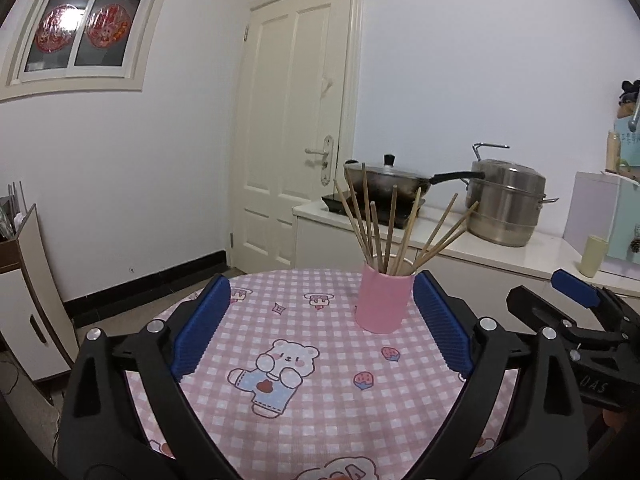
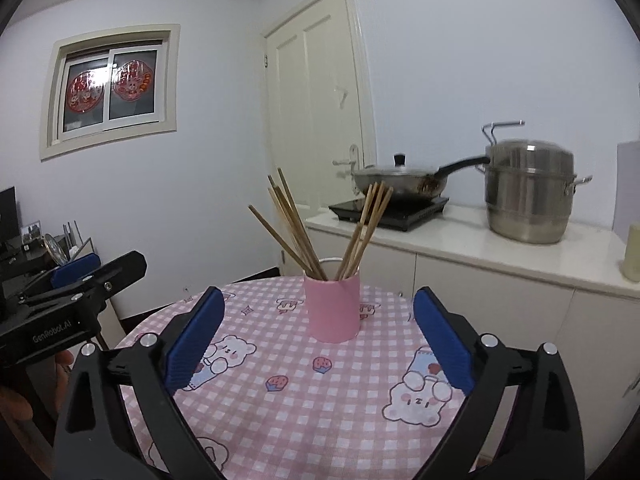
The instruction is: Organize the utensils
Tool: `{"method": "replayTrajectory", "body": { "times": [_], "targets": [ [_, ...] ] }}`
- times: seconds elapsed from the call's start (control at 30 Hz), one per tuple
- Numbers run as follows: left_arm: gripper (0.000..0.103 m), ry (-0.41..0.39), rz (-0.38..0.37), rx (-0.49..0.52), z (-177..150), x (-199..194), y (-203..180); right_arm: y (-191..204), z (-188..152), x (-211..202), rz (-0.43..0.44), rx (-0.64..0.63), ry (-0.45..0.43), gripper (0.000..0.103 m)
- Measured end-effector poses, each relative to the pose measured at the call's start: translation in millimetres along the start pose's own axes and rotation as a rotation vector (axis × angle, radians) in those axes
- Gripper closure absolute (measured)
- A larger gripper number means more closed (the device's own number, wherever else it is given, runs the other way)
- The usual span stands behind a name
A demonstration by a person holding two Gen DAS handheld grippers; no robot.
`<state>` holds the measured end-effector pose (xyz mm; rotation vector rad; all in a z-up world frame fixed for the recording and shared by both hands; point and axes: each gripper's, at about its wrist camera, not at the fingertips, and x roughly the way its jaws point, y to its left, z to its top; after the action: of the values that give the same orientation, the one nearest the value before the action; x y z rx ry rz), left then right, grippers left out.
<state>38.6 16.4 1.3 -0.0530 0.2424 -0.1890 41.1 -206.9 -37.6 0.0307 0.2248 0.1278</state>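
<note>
A pink cup (image 1: 383,303) stands upright on the round table, holding several wooden chopsticks (image 1: 384,224) that fan out of its top. The cup (image 2: 333,307) and chopsticks (image 2: 296,228) also show in the right wrist view. My left gripper (image 1: 322,320) is open and empty, with the cup just inside its right finger. My right gripper (image 2: 318,334) is open and empty, with the cup between and beyond its fingertips. Each gripper shows at the edge of the other's view, the right gripper (image 1: 576,304) and the left gripper (image 2: 80,276).
The table wears a pink checked cloth with bears (image 1: 304,364). Behind it a white counter (image 1: 500,248) carries a wok on a hob (image 1: 390,184), a steel steamer pot (image 1: 506,204) and a pale cup (image 1: 594,256). A door (image 1: 296,152) is behind; a cabinet (image 1: 28,304) stands left.
</note>
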Motion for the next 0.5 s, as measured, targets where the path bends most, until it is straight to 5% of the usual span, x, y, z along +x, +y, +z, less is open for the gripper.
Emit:
{"method": "replayTrajectory", "body": {
  "times": [0.5],
  "targets": [
    [0.011,-0.024,0.056,0.032,2,-11,-5,8,6,-14,-0.028,-0.043,-0.051,0.008]
  ]
}}
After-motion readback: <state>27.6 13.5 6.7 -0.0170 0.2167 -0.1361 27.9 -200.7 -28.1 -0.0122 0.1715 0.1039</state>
